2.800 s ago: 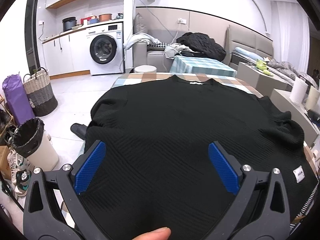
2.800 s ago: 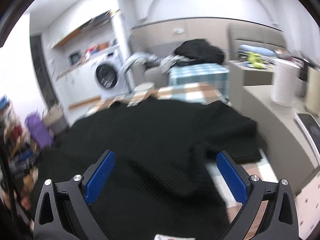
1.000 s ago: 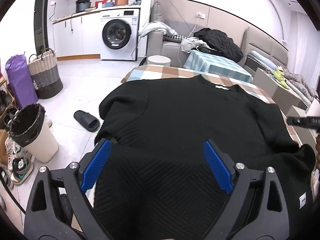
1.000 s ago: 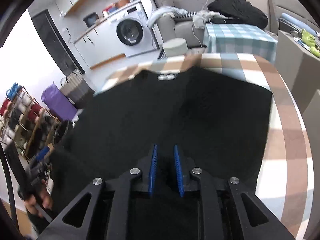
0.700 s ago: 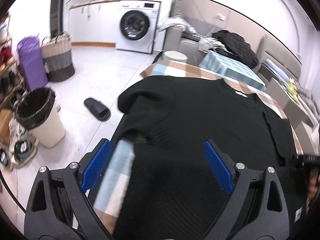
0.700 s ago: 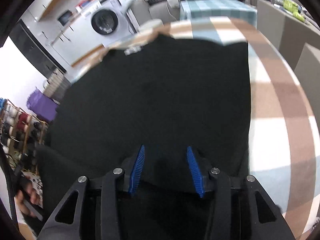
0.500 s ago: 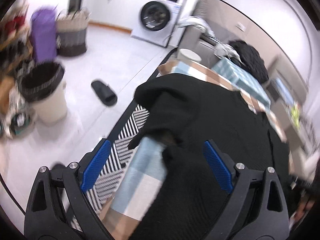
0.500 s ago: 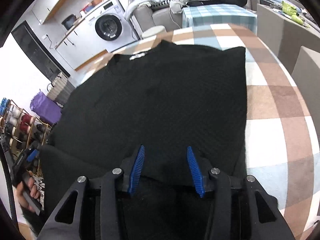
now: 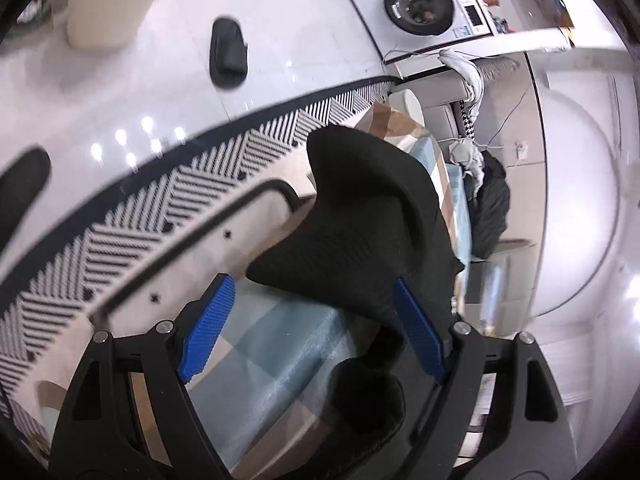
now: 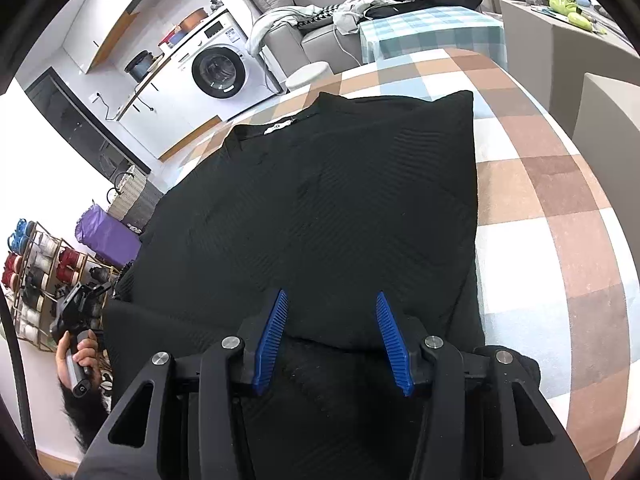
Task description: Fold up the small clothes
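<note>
Left wrist view first: your left gripper (image 9: 312, 332) is rolled hard over, so the room reads sideways. Its jaws stand wide and are closing. A hanging sleeve of the black sweater (image 9: 372, 216) drapes between them; the right pad meets the fabric's edge, but you cannot call it a grip from this picture. Below the pads lies the checked tablecloth (image 9: 276, 356) at the table's left edge, with the table frame (image 9: 224, 216) and a black-and-white striped rug (image 9: 132, 216) just outside it. Beyond the rug the floor is open apart from a black slipper (image 9: 228, 54) and a bin (image 9: 108, 12).

Right wrist view: your right gripper (image 10: 332, 340) points down at the sweater's near hem, jaws about half open and holding nothing, with only flat fabric beneath them. The sweater (image 10: 320, 200) lies spread on the cloth, collar label (image 10: 278, 127) at the far end. Its right side is already folded to a straight edge, leaving a broad strip of bare tablecloth (image 10: 552, 216) out to the table's right rim. At the left the garment overhangs the table edge, where your left hand (image 10: 82, 354) grips its tool beside a shoe rack (image 10: 38, 276).
</note>
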The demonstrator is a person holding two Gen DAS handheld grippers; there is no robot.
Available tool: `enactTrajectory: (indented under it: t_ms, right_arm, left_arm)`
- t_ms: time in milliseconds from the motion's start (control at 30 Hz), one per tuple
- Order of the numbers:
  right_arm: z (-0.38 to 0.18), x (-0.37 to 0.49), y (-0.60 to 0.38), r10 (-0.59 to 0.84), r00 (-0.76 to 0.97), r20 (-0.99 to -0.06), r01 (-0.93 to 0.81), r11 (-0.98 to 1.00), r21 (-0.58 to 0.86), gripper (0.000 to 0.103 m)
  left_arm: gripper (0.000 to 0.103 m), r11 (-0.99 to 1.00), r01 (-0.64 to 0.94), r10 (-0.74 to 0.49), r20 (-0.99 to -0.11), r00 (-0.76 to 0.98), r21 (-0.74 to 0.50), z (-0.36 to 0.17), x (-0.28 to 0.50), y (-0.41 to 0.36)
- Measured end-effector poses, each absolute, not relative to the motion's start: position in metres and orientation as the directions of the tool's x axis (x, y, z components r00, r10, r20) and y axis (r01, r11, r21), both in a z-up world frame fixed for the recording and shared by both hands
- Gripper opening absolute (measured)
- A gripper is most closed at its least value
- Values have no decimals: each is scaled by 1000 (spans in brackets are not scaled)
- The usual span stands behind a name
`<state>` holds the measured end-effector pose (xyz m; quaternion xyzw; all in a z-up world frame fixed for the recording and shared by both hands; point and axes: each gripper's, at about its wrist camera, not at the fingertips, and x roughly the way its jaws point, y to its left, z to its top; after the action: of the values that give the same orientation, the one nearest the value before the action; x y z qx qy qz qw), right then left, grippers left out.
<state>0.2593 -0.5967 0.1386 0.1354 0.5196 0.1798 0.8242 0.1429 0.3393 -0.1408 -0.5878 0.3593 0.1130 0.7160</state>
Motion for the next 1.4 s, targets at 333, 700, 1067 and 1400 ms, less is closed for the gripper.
enactTrajectory:
  t_ms: [333,700,1067,1400]
  right_arm:
    - [146,252,-597,433,424,-795,-131,898,419,51]
    - [136,248,-604,427,431,-795,-96,898,430,51]
    - [135,239,-611,440,442,-782,-95,890,447,51]
    - [131,235,-614,447,436,-781,-87,885,458,51]
  left_arm:
    - [71,33,-564,-463,-513,723,-825,-216,190,330]
    - [11,207,-540,-234,-577,782,-816,-161,192,332]
    - [3,704,-406,8,-566,825,-582,-9,230,264]
    - [12,941,79,-295,-682,669,-330,23,285,86]
